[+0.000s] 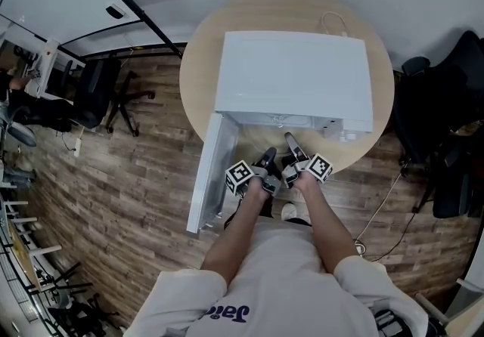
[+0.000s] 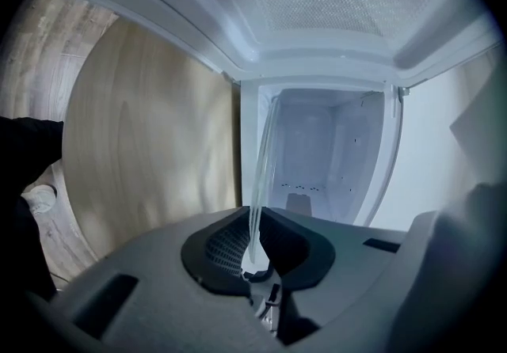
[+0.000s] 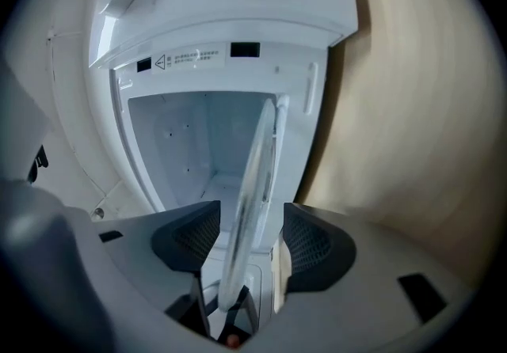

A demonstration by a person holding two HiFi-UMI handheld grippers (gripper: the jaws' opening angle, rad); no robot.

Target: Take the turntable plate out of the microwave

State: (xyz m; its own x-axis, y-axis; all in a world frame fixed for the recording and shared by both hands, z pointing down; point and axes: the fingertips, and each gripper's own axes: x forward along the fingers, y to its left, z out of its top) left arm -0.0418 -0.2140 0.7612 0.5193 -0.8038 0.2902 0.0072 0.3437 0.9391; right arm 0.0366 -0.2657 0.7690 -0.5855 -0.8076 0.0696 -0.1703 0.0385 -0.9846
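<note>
1. While the left gripper (image 2: 255, 252) is clamped on the rim of the glass turntable plate (image 2: 261, 177), the right gripper (image 3: 252, 237) straddles the same rim with its jaws spread and its pads off the glass; I judge it should close before any pull, so that two grips share the weight.
2. The plate sits at the cavity mouth, reaching inward; draw it straight, clear of the opening's frame.
3. The door (image 1: 208, 177) hangs open at the left; beyond it, the microwave (image 1: 291, 78) covers much of the round table (image 1: 198, 56); the open room lies back toward the person.
</note>
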